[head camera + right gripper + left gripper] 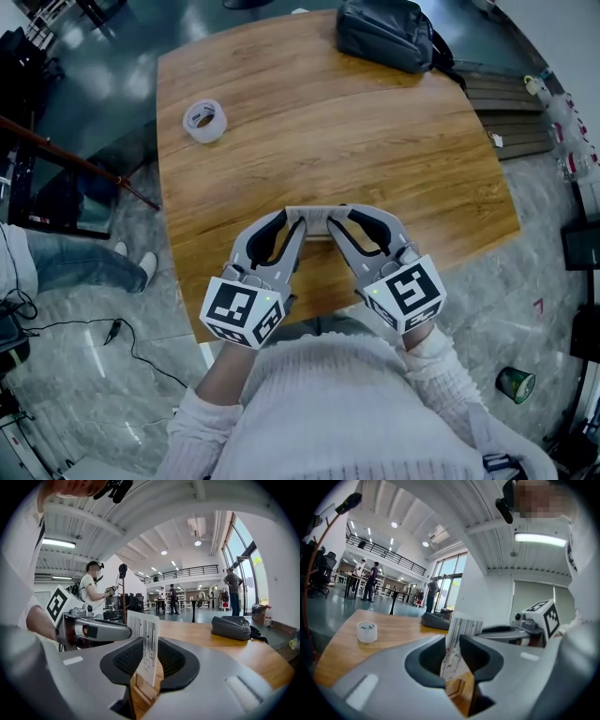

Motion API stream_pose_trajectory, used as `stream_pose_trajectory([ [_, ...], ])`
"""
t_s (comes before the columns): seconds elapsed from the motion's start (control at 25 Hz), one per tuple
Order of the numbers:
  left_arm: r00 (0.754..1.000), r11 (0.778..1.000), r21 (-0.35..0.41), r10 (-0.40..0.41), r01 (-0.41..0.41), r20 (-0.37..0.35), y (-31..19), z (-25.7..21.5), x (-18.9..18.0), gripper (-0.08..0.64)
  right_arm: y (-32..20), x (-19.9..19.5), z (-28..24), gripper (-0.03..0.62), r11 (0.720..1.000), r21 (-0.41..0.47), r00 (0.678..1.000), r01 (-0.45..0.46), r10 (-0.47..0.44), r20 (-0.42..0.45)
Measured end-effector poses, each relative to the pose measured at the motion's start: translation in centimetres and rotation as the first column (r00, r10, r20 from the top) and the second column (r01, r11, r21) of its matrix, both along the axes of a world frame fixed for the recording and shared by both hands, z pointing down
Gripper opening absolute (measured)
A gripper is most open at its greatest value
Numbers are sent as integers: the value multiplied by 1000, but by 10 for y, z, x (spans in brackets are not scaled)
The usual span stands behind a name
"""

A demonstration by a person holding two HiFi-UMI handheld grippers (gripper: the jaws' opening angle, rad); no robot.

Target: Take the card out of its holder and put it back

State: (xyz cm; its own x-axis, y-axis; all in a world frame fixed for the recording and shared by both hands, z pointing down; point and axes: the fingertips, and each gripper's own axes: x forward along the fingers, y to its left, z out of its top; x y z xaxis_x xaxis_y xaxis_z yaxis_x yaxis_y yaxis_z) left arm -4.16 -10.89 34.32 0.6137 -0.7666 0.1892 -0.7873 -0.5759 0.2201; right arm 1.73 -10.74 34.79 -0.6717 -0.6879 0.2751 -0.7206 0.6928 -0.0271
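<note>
A white card (317, 221) printed with thin lines is held a little above the front of the wooden table (375, 141), between my two grippers, which meet tip to tip. My left gripper (295, 223) is shut on one end; in the left gripper view the card (459, 639) looks as if it sits behind a clear holder (458, 690), with wood colour showing through below. My right gripper (339, 221) is shut on the other end, where the card (145, 646) stands upright between the dark pads (176, 660). I cannot tell exactly where the holder ends.
A roll of clear tape (204, 120) lies at the table's far left. A dark bag (386, 33) sits at the far edge. A seated person's legs (75, 262) are on the floor to the left, and a green cup (515, 383) is on the floor to the right.
</note>
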Motion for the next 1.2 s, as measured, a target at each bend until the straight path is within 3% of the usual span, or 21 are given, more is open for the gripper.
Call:
stream_pose_trajectory([
  [0.32,1000,1000,7,4,-4,-8,3,-5,3,94,2,3,-6,92,1000,14,1000,-9,9,-1],
  [0.8,998,999,26,27,-28,55,2,-2,3,80,-1,3,-4,97,1000,8,1000,-12,12,-6],
  [1.2,999,999,6,38,-38,23,-2,1,5,80,-3,4,0,97,1000,8,1000,-18,18,-10],
])
